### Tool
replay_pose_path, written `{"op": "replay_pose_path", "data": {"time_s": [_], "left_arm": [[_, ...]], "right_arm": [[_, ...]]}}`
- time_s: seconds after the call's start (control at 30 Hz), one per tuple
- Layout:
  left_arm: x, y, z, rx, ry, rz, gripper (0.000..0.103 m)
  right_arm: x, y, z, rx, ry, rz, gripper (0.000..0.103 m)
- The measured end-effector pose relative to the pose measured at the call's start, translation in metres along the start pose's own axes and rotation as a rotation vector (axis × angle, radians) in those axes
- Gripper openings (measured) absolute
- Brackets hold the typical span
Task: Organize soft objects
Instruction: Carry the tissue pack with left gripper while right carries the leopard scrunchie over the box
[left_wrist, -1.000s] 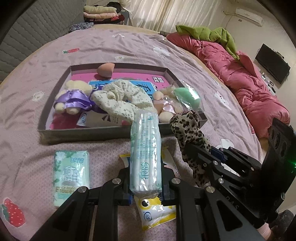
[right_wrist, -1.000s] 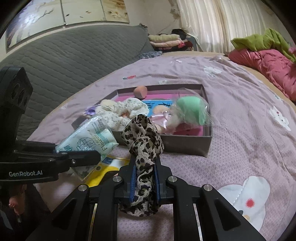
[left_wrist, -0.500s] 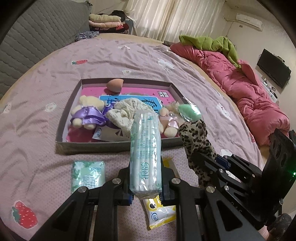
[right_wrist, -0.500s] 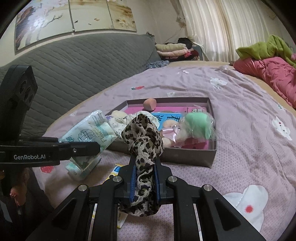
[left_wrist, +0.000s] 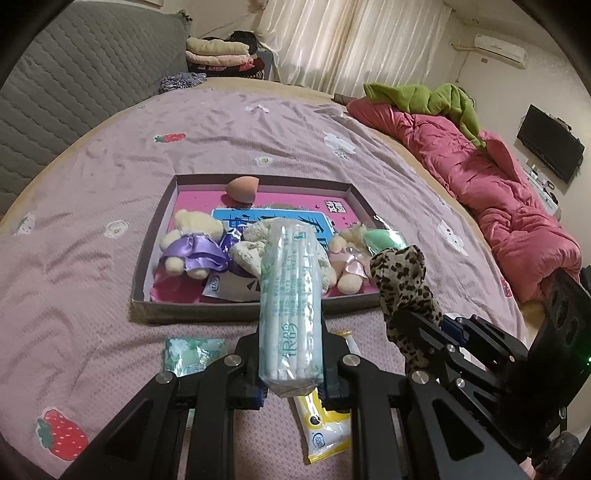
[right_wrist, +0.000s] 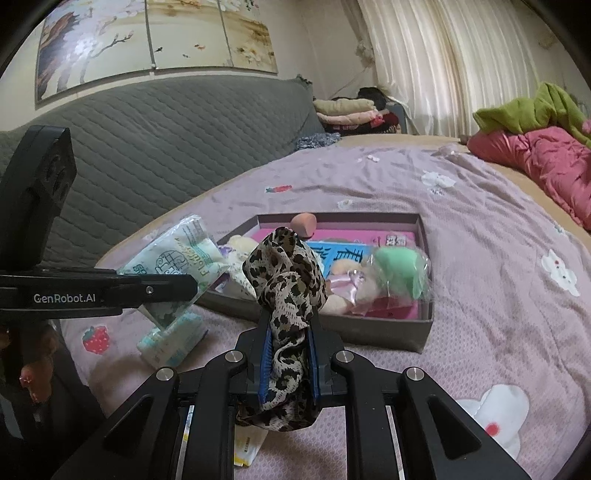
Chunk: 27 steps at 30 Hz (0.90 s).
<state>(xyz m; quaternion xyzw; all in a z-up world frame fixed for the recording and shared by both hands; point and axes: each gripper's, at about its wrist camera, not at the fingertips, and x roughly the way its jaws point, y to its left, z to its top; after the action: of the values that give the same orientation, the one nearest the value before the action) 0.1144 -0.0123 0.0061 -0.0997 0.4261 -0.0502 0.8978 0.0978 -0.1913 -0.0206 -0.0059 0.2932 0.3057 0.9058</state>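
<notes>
Both grippers raised: left (left_wrist: 291, 373) grips tissue pack (left_wrist: 290, 299), right (right_wrist: 288, 354) scrunchie (right_wrist: 286, 295)

A clear tissue pack (left_wrist: 290, 306) stands upright, pinched in the left tool (left_wrist: 291, 384). A leopard-print scrunchie (right_wrist: 287, 295) hangs bunched in the right tool (right_wrist: 288, 365). Both hover above the bed, near the open box (left_wrist: 146, 280) of plush toys.

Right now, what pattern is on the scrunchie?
Leopard print, tan with dark spots, on the scrunchie; clearest in right wrist view.

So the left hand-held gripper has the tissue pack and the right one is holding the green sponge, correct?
Not quite. The right hand-held gripper is shut on the leopard-print scrunchie, as the right wrist view shows; the green sponge lies in the box. The left hand-held gripper does hold the tissue pack.
</notes>
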Motion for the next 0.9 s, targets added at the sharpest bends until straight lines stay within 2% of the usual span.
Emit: {"op": "replay_pose_path", "data": {"time_s": [0.47, 0.9], "left_arm": [[-0.001, 0.003, 0.009, -0.011, -0.02, 0.01, 0.02], [0.002, 0.02, 0.032, -0.036, -0.055, 0.036, 0.02]], "right_arm": [[0.013, -0.011, 0.02, 0.009, -0.038, -0.015, 0.016], [0.02, -0.021, 0.031, 0.001, -0.064, -0.039, 0.016]]}}
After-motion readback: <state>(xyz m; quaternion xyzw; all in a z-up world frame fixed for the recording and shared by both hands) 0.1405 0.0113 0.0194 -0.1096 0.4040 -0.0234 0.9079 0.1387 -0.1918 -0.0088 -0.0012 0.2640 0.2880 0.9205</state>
